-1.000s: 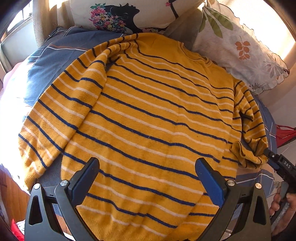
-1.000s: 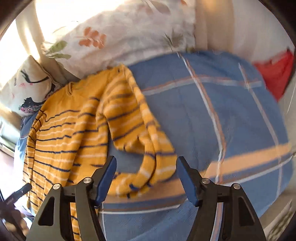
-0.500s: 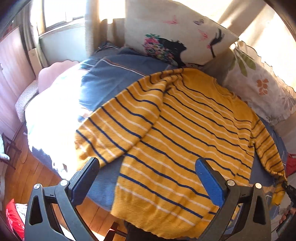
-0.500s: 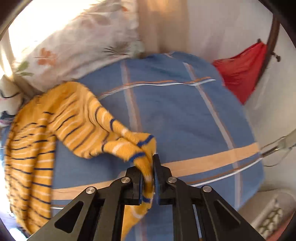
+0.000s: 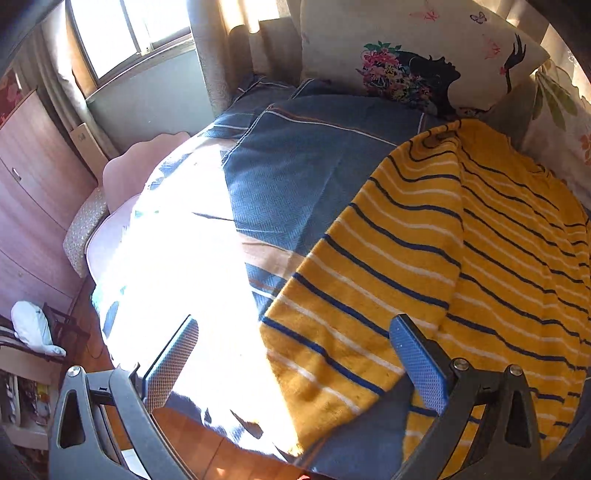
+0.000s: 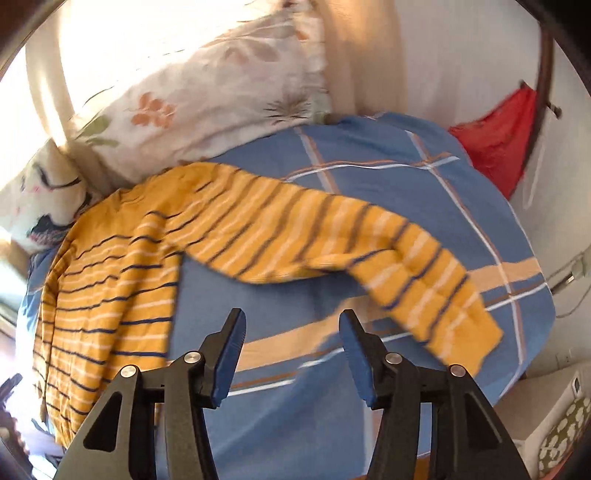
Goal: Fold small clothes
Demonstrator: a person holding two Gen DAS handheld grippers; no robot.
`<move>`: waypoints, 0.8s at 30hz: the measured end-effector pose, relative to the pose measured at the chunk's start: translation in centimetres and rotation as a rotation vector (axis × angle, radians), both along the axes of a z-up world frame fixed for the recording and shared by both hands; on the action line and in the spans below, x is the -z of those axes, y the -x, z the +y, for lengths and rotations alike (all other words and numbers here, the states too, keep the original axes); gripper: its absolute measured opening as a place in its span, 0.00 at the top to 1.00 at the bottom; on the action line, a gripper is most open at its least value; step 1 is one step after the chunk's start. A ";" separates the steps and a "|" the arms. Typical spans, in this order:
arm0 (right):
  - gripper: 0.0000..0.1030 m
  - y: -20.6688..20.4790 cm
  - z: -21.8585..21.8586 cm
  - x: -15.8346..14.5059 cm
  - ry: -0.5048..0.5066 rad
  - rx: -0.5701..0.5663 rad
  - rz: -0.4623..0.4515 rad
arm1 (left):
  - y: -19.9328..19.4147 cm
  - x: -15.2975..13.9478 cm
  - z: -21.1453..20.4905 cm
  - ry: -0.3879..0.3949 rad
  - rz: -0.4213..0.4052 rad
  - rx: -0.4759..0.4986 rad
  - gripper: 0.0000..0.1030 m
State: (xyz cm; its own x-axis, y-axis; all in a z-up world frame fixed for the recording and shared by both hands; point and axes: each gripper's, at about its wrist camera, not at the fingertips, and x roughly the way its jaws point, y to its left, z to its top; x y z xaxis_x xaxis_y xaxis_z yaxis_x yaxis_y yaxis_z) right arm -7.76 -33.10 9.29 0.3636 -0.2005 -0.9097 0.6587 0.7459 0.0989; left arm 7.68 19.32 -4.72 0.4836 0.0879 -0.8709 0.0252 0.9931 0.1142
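So far nothing's folded. Left gripper [image 5: 291,363] and right gripper [image 6: 290,354]: jaws apart, both empty. Yellow striped sweater [image 5: 461,266], soft fuzzy knit w/ navy and white stripes, lies flat on the blue plaid bed [image 6: 369,192]; one sleeve [image 6: 369,251] stretched toward 3 o'clock. Floral pillows [image 6: 207,99] at 12. All folds left, I'd judge.

Bed cover [image 6: 369,229]: blue, with tan and white plaid lines.
Pillows: floral one [image 6: 207,92], silhouette-print one [image 5: 417,55], at the bed's head.
Window [image 5: 125,33]: sunlit.
Red cloth [image 6: 498,136]: beside the bed.
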 end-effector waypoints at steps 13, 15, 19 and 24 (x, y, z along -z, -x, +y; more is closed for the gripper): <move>0.44 -11.6 14.0 2.6 -0.056 -0.099 0.072 | -6.9 4.5 2.9 0.242 0.236 0.247 0.94; 0.44 -12.5 15.4 3.0 -0.062 -0.094 0.079 | -8.5 4.0 4.8 0.321 0.250 0.200 0.97; 0.44 -12.9 16.4 3.1 -0.062 -0.063 0.091 | -12.5 1.5 9.5 0.206 0.120 0.061 0.97; 0.44 -11.5 15.7 3.7 -0.065 0.015 0.125 | -16.5 -0.2 14.3 0.094 0.033 -0.102 0.97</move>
